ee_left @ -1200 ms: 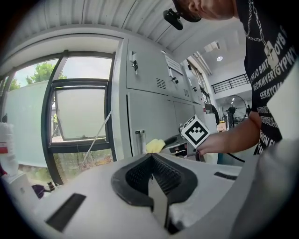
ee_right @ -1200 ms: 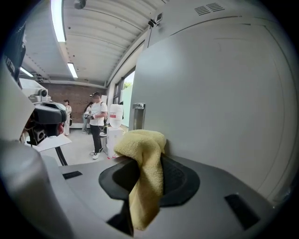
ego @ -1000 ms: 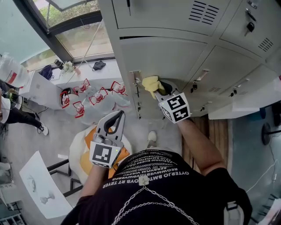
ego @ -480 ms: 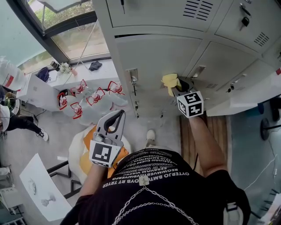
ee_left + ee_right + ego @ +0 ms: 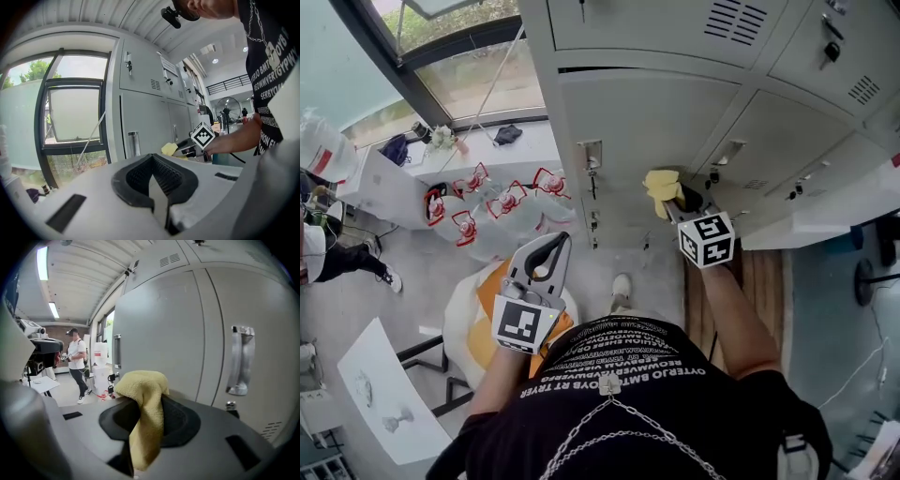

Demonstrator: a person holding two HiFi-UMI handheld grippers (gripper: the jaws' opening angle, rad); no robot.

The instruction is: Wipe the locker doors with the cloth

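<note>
Plainly, the right gripper (image 5: 677,201) was clenched on the yellow cloth (image 5: 662,186), and in the right gripper view the cloth (image 5: 143,390) bulged up out of the gripper (image 5: 147,423) and hung down between the two dark pads. The folded top of the cloth sat at the face of a grey locker door (image 5: 656,117), low on that door and near its right edge, just beside the seam with the neighbouring door. Whether it pressed on the metal could not be told. A metal handle (image 5: 240,359) stood on the neighbouring door, just past the seam, and another handle (image 5: 592,155) was fixed at the far left edge of the same door the cloth was at.

The left gripper (image 5: 547,251) was held low and well apart from the lockers, above the floor in front of the person's body. Its own view showed the gripper (image 5: 157,190) clenched with the pads together and nothing between them. That view also looked across at the locker doors (image 5: 145,117) and at the cloth (image 5: 169,149) held by the other gripper.

To the left of the lockers was a window (image 5: 478,80), and water jugs (image 5: 502,211) with red handles stood on the floor below it. Farther off, another person (image 5: 77,364) walked through the room.
</note>
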